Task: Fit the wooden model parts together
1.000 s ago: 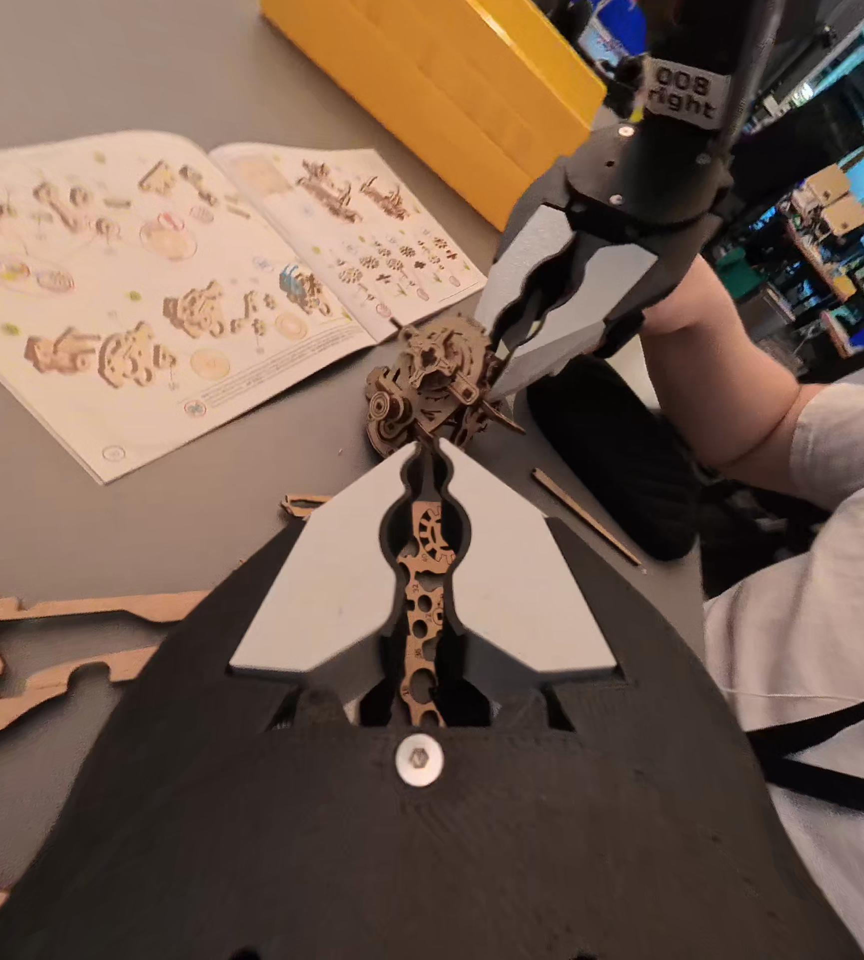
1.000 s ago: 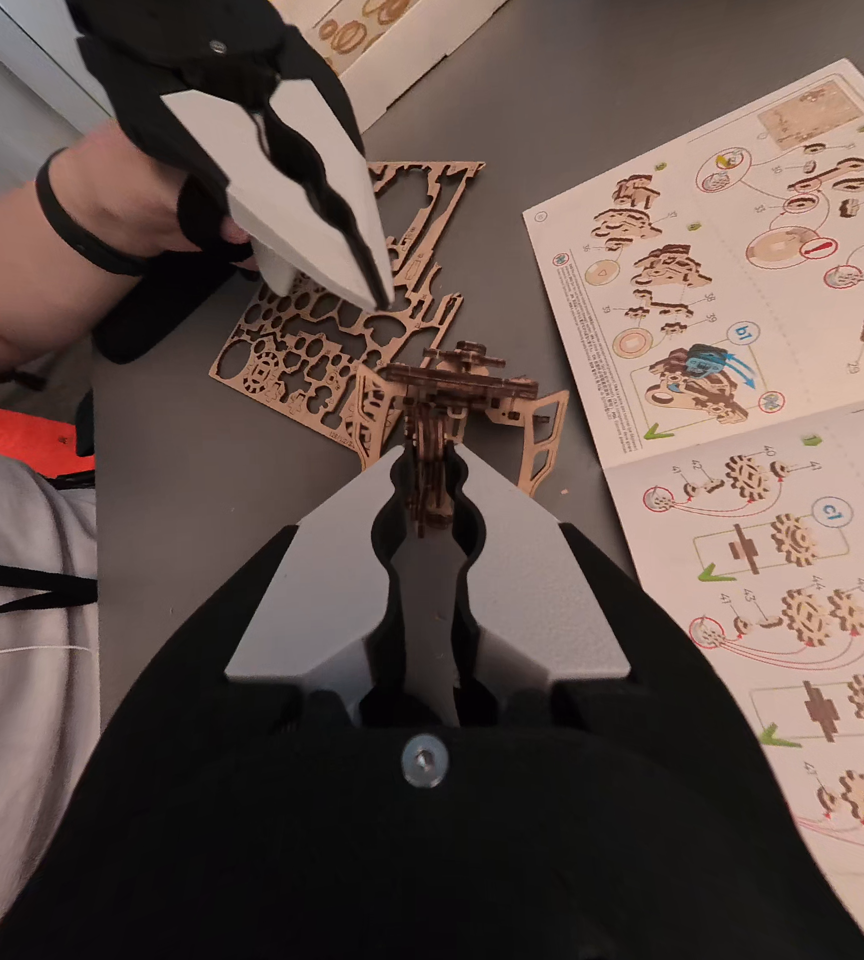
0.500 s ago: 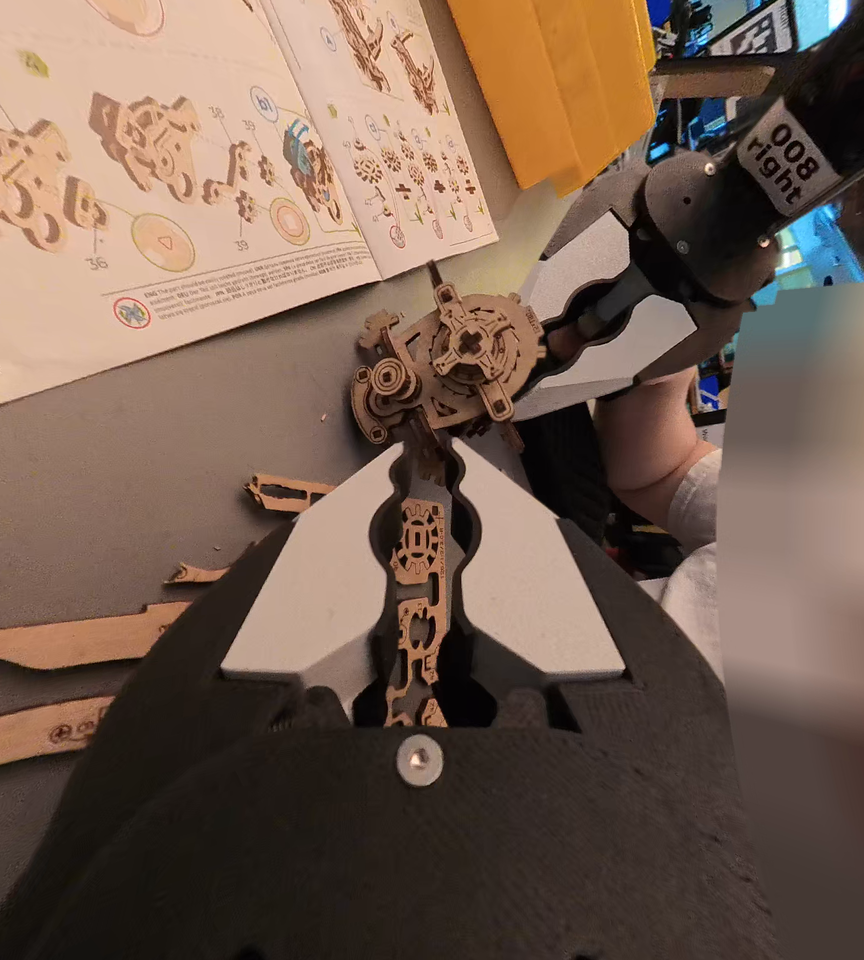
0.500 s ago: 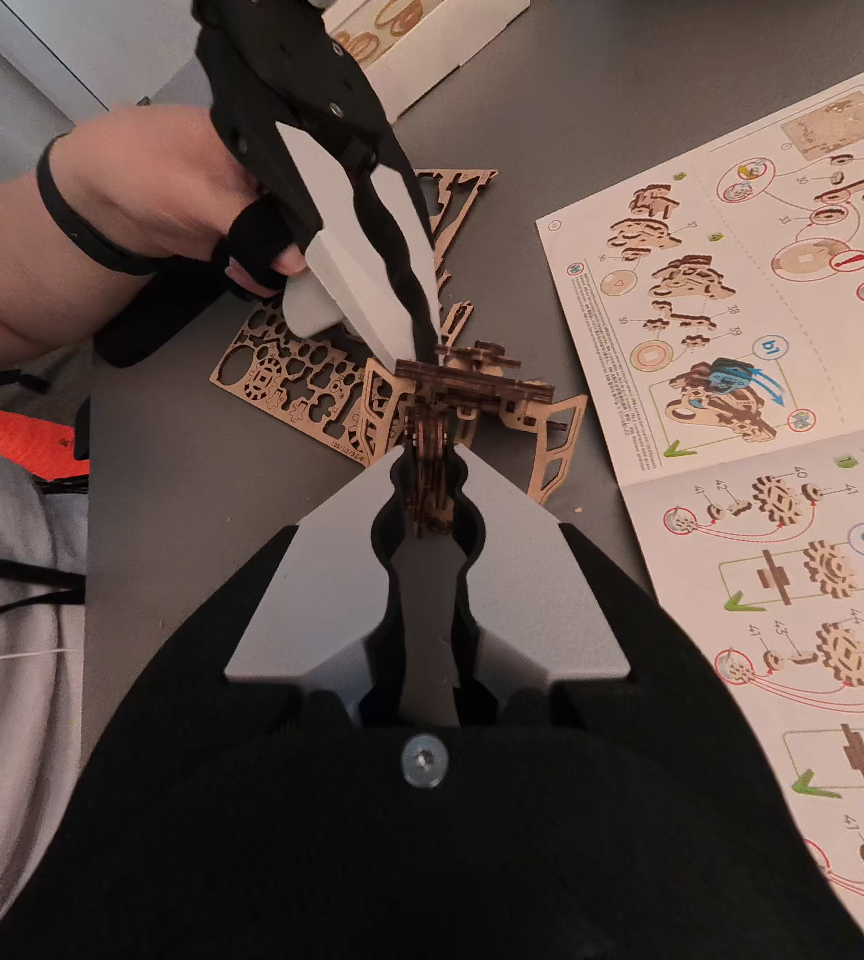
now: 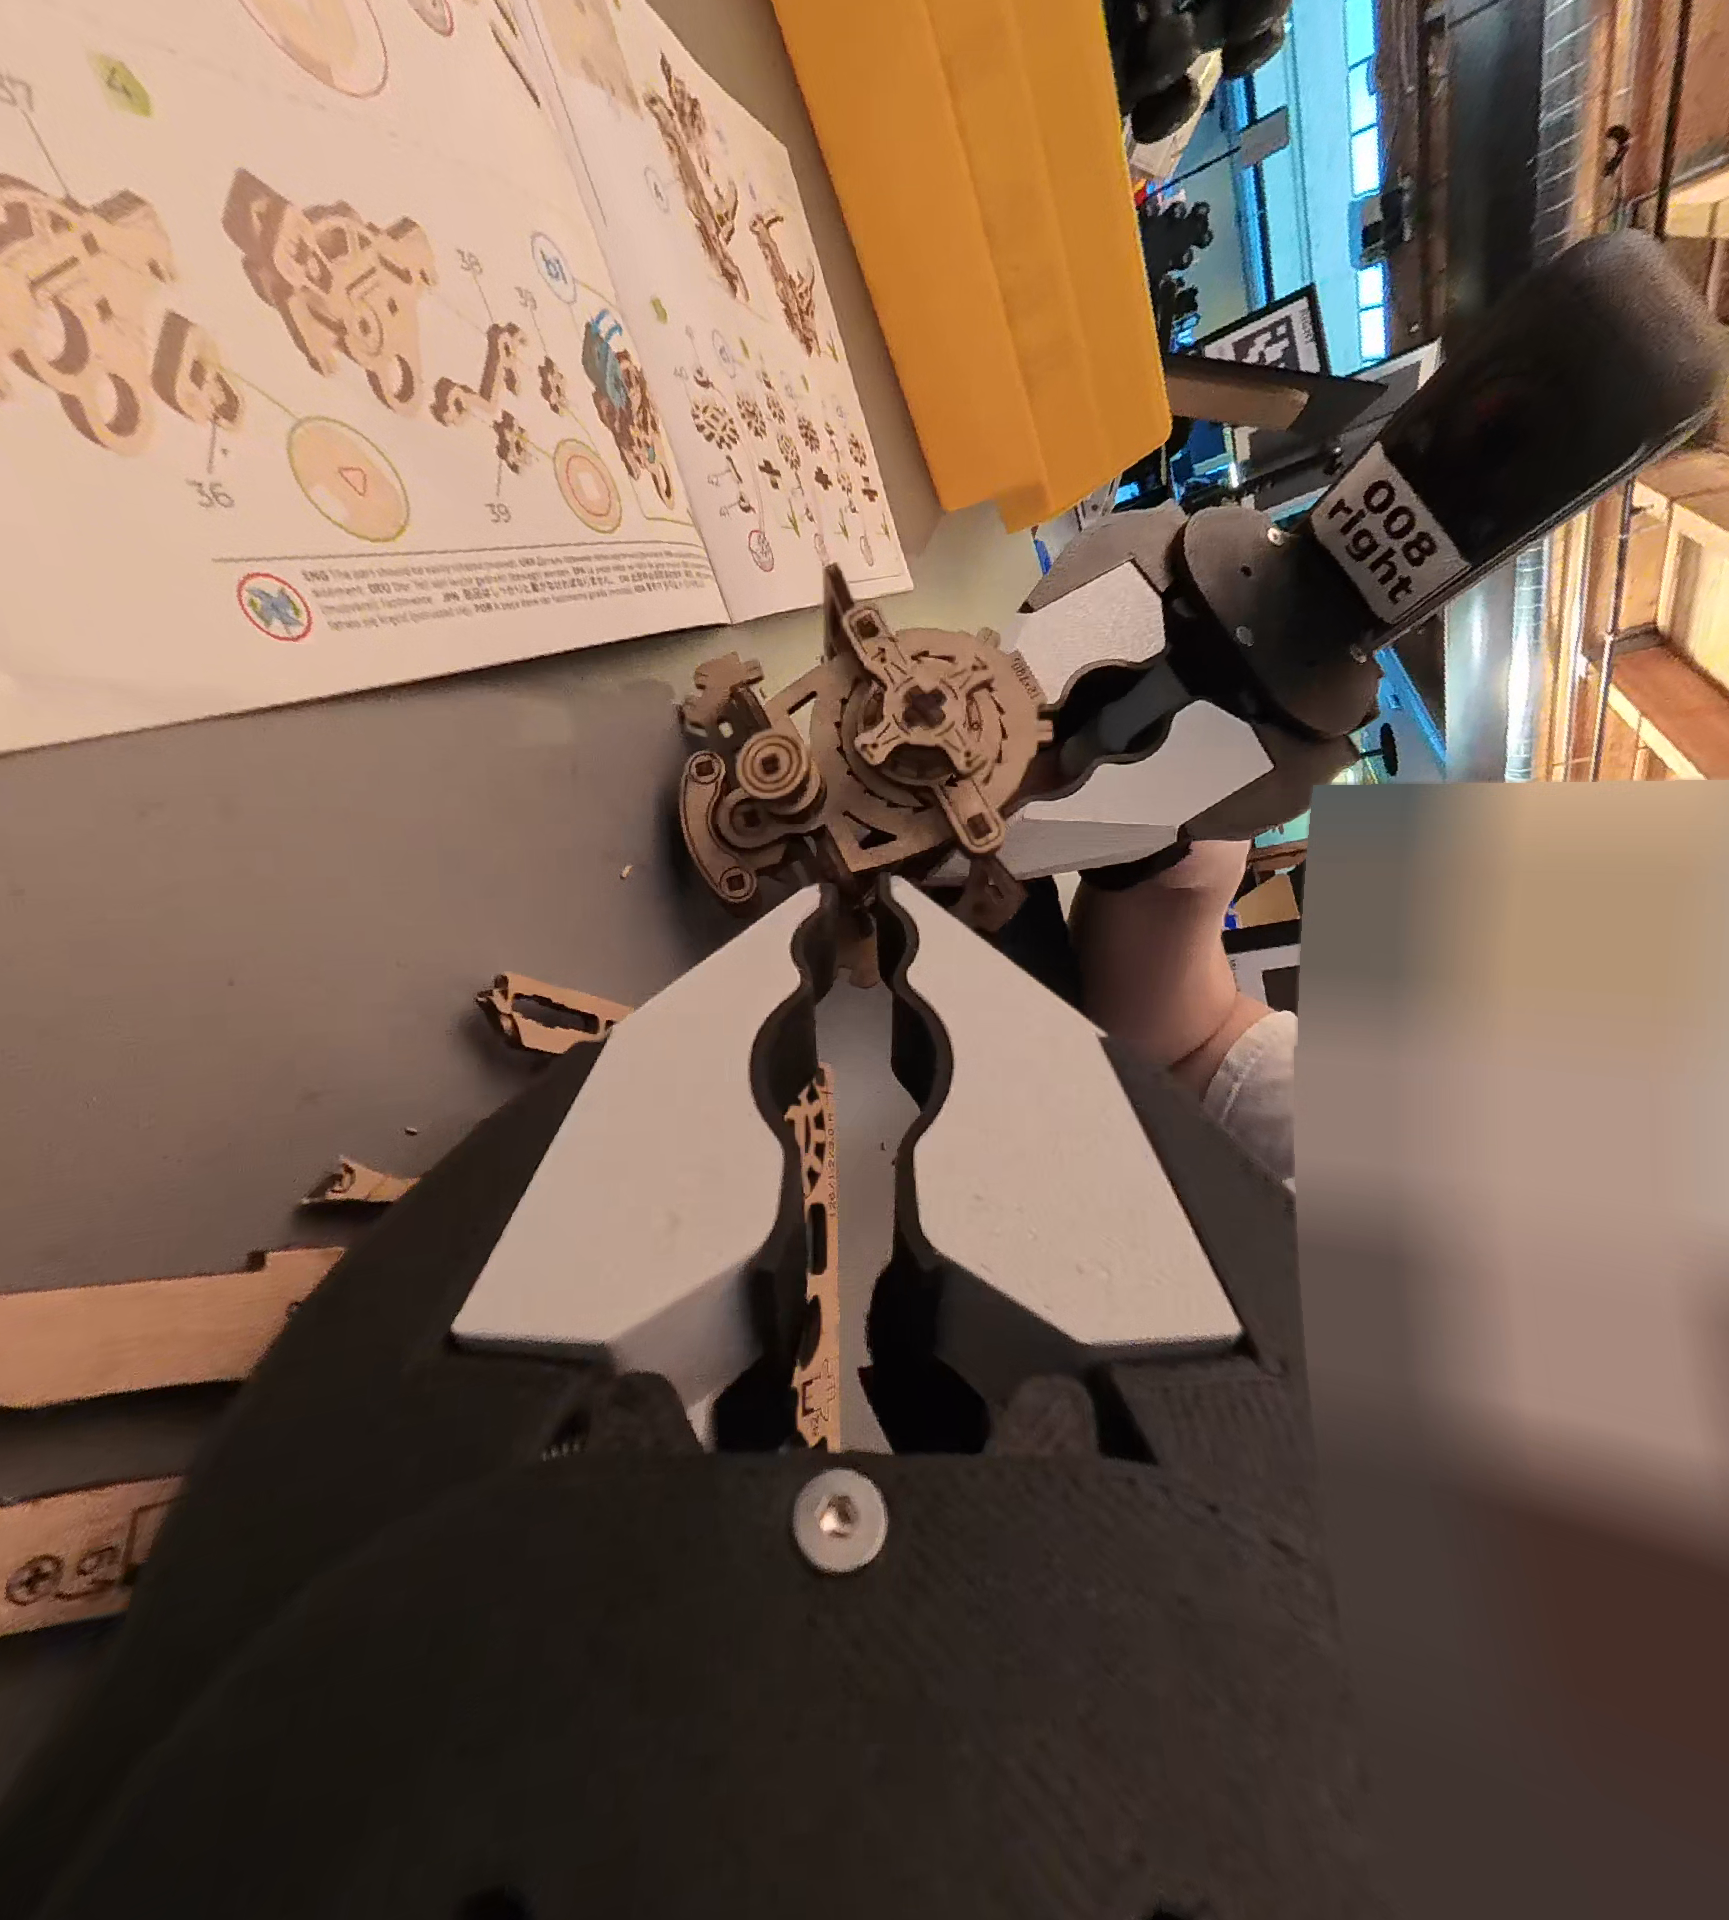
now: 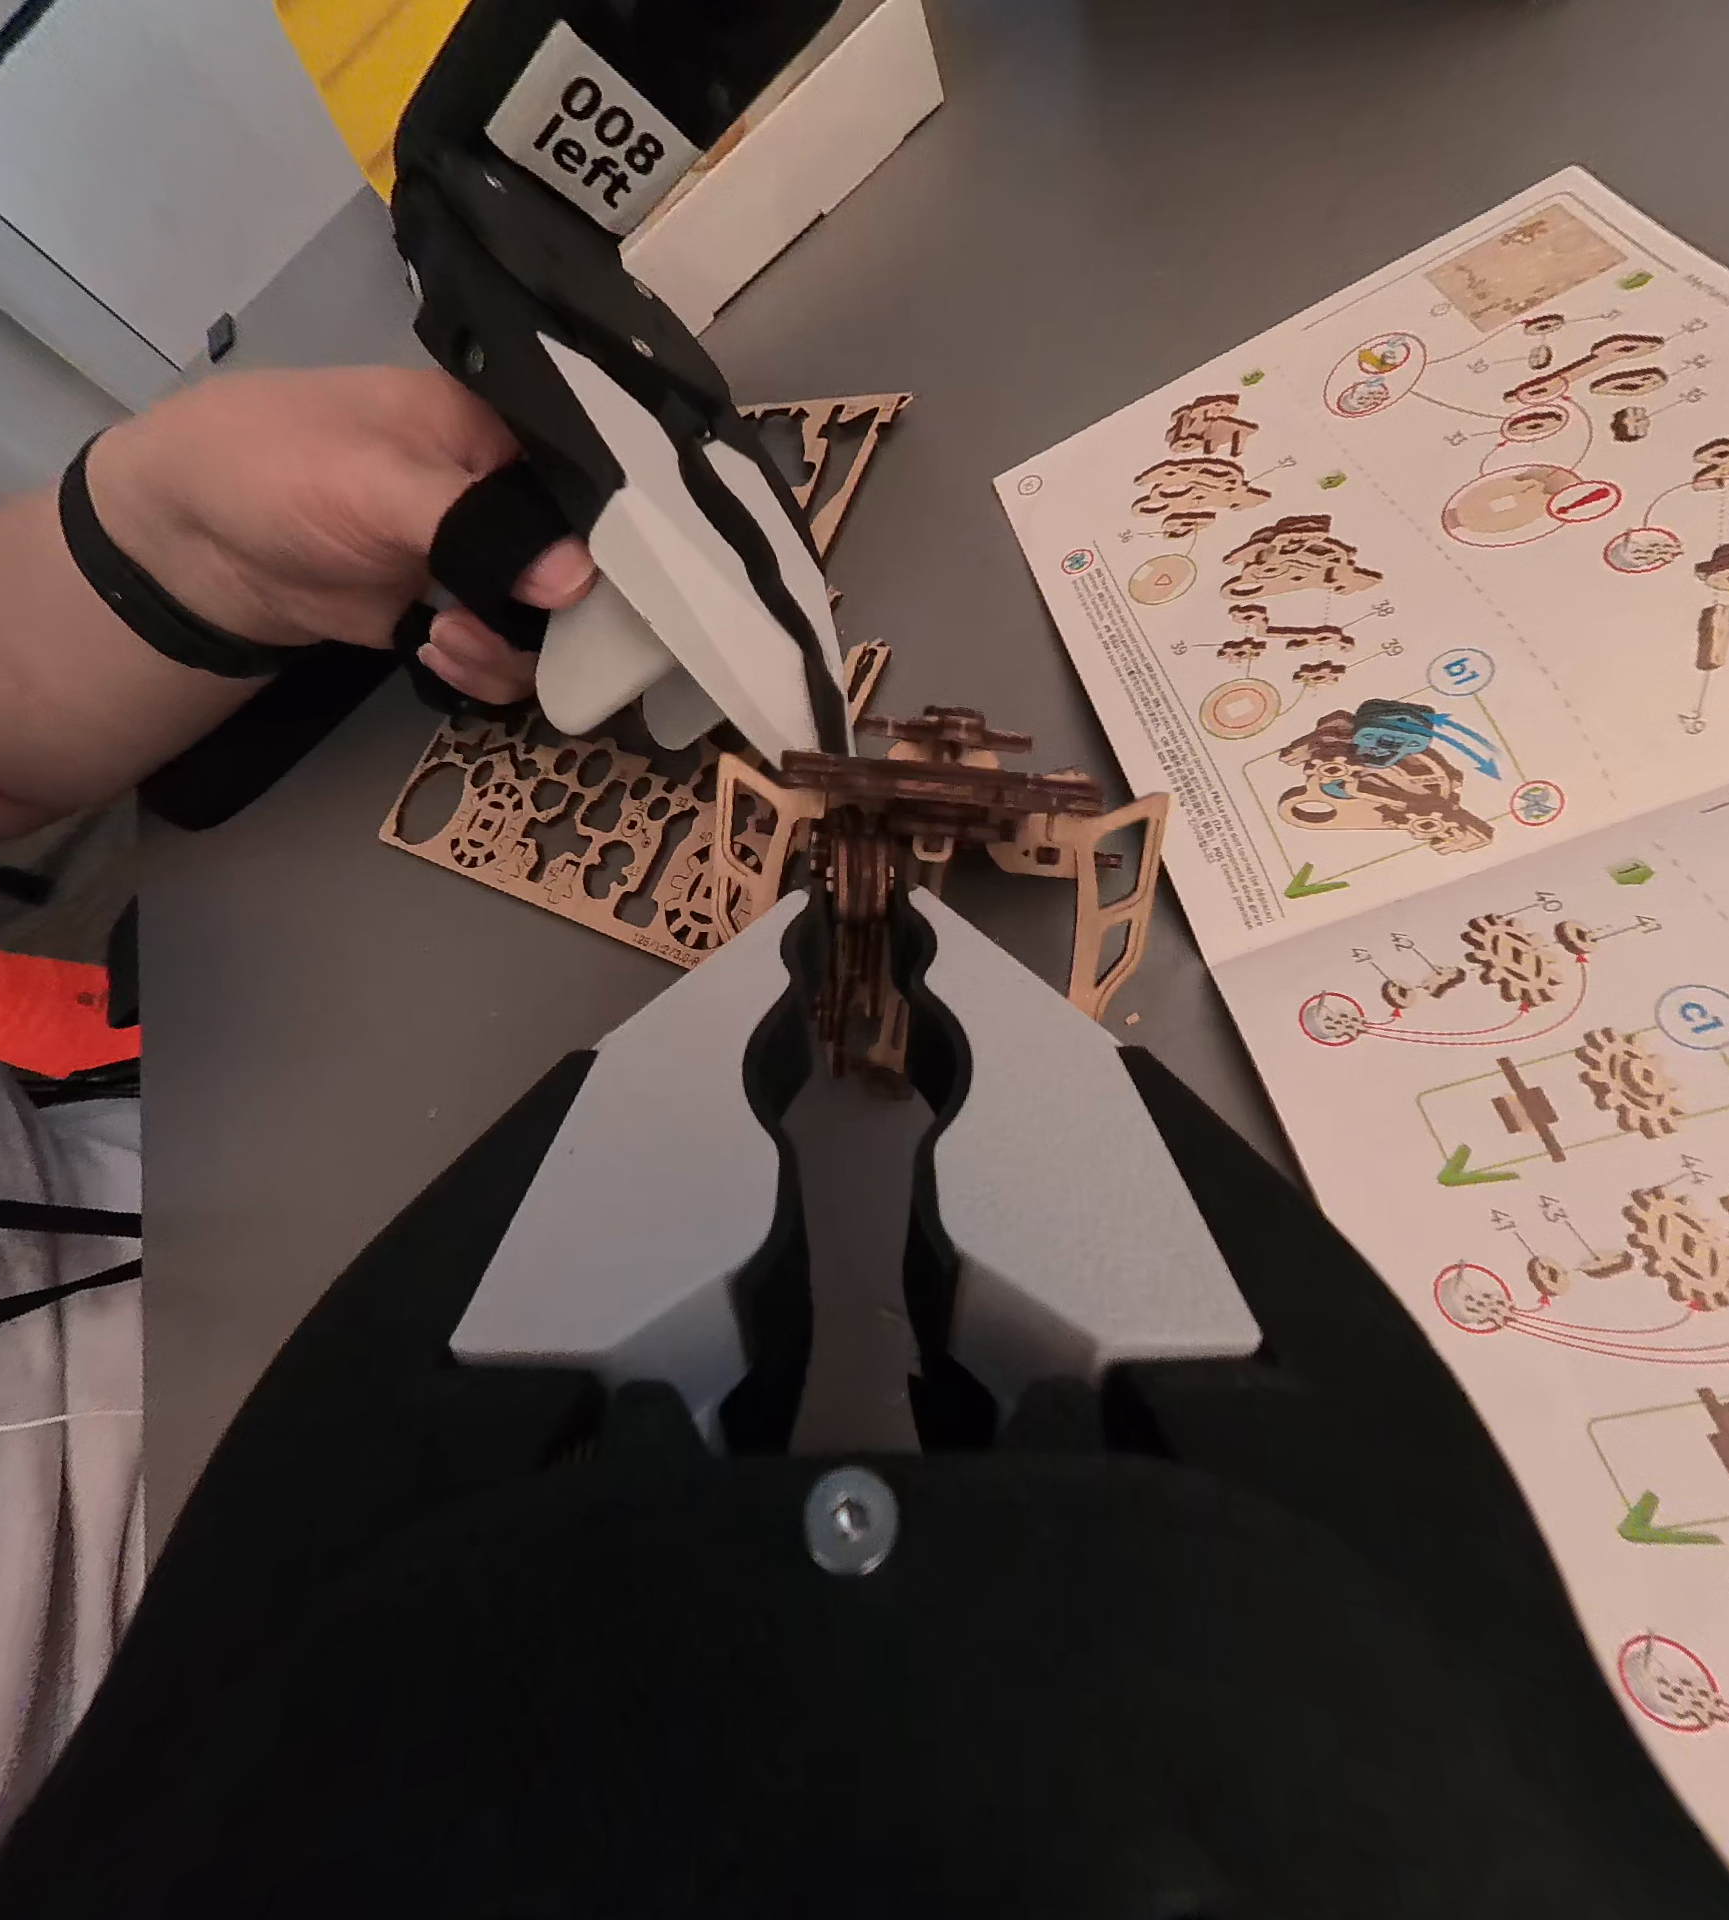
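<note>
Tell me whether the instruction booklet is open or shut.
Open. The instruction booklet lies spread flat on the grey table, two illustrated pages showing either side of its centre fold.

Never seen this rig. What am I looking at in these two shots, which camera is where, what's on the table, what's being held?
No robot here: a person holds a hand-held claw in each hand, and each claw carries a wide-angle camera looking forward along its two fingers.

Left wrist view: the left claw fills the foreground, its fingertips closed on the underside of the wooden gear model. The right claw comes in from the side.

Right wrist view: the right claw is shut on the same model, seen edge-on. The left claw reaches down onto it from above, with the person's hand behind it.

On the grey table: an open instruction booklet, a punched-out wooden parts sheet, wood offcuts and a yellow box.
</note>
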Demonstrator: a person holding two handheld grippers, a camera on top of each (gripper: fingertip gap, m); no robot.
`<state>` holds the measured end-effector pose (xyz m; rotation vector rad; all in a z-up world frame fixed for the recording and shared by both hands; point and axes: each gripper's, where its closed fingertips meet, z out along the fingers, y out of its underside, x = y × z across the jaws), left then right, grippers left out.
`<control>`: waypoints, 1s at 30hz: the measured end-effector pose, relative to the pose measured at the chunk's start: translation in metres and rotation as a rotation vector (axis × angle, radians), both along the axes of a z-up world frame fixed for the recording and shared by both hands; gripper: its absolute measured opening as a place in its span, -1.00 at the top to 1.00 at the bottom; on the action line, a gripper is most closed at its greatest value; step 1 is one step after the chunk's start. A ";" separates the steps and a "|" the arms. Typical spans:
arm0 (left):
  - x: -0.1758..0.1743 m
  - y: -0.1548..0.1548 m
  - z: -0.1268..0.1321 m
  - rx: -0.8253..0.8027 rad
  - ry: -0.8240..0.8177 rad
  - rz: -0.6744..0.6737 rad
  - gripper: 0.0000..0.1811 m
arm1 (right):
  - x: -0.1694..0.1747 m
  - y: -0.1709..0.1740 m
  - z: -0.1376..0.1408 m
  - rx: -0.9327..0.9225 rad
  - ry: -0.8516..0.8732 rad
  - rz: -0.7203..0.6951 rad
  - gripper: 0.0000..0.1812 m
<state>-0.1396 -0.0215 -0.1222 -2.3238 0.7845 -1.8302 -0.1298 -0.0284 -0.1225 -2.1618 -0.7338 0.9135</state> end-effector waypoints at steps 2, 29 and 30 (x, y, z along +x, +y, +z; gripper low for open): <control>0.000 -0.002 -0.003 -0.006 0.017 -0.004 0.94 | 0.001 0.000 -0.002 0.006 -0.017 -0.004 0.90; 0.009 0.009 -0.004 -0.071 -0.016 0.070 0.98 | 0.003 0.012 -0.007 -0.078 0.009 -0.088 0.90; 0.009 0.010 -0.004 -0.068 -0.017 0.072 0.97 | 0.003 0.012 -0.008 -0.080 0.006 -0.086 0.90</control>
